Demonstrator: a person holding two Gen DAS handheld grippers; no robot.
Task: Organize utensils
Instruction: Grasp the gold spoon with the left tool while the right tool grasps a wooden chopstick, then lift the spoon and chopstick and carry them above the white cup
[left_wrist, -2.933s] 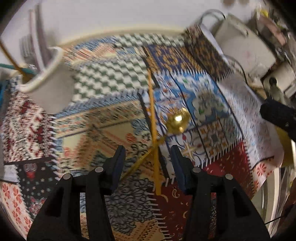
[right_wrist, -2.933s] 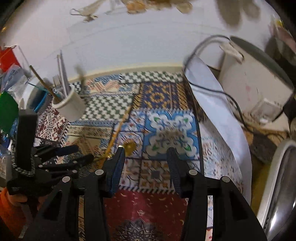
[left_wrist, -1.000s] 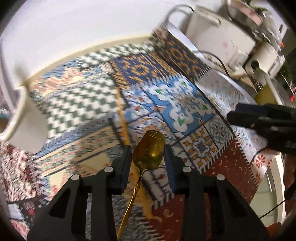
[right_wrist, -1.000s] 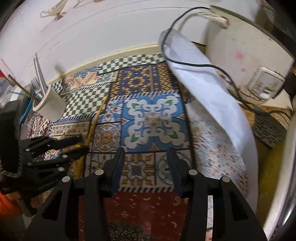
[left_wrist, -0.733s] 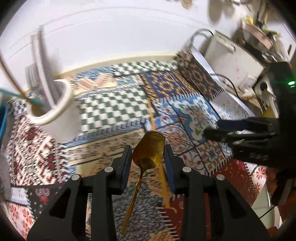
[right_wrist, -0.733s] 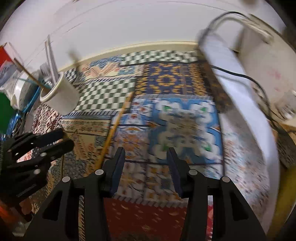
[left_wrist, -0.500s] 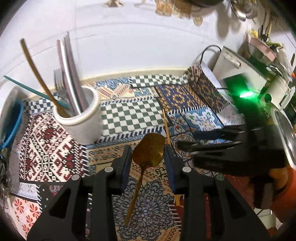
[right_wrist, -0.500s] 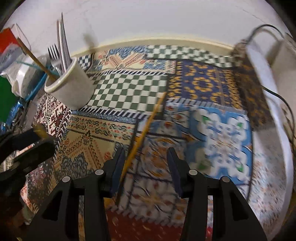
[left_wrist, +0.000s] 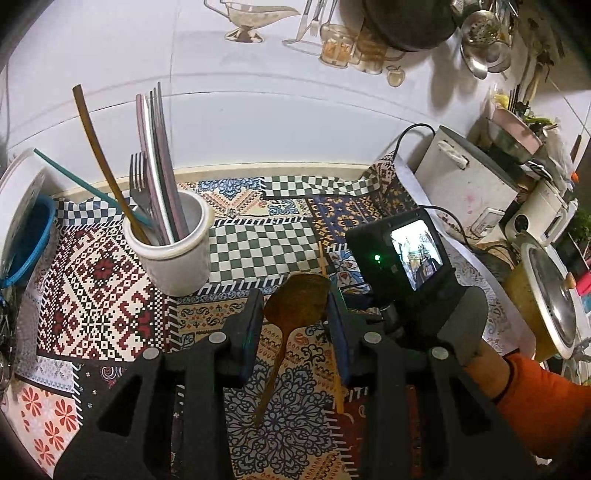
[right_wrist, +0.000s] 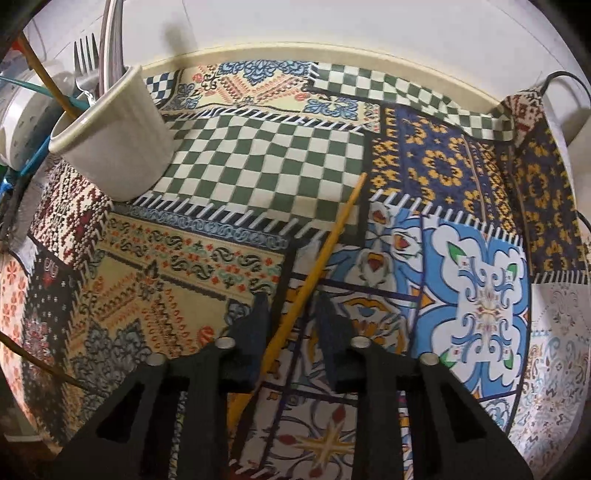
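My left gripper (left_wrist: 295, 306) is shut on the bowl of a gold spoon (left_wrist: 295, 302), held above the patterned cloth with its handle hanging down towards me. A white utensil cup (left_wrist: 173, 251) with forks, knives and sticks stands to the left; it also shows in the right wrist view (right_wrist: 110, 136). My right gripper (right_wrist: 293, 299) is open, low over the cloth, with its fingers on either side of a yellow chopstick (right_wrist: 325, 243) that lies on the cloth. The right gripper's body (left_wrist: 402, 258) shows in the left wrist view.
A patchwork cloth (left_wrist: 96, 295) covers the counter up to a white wall. A white rice cooker (left_wrist: 465, 184) with a black cable stands at the right. A blue-rimmed container (left_wrist: 26, 243) is at the far left. A pot with a lid (left_wrist: 550, 306) is at the right edge.
My left gripper has lifted the gold spoon off the cloth and swung towards the cup. My right gripper has moved left and down, and its fingers now straddle the yellow chopstick.
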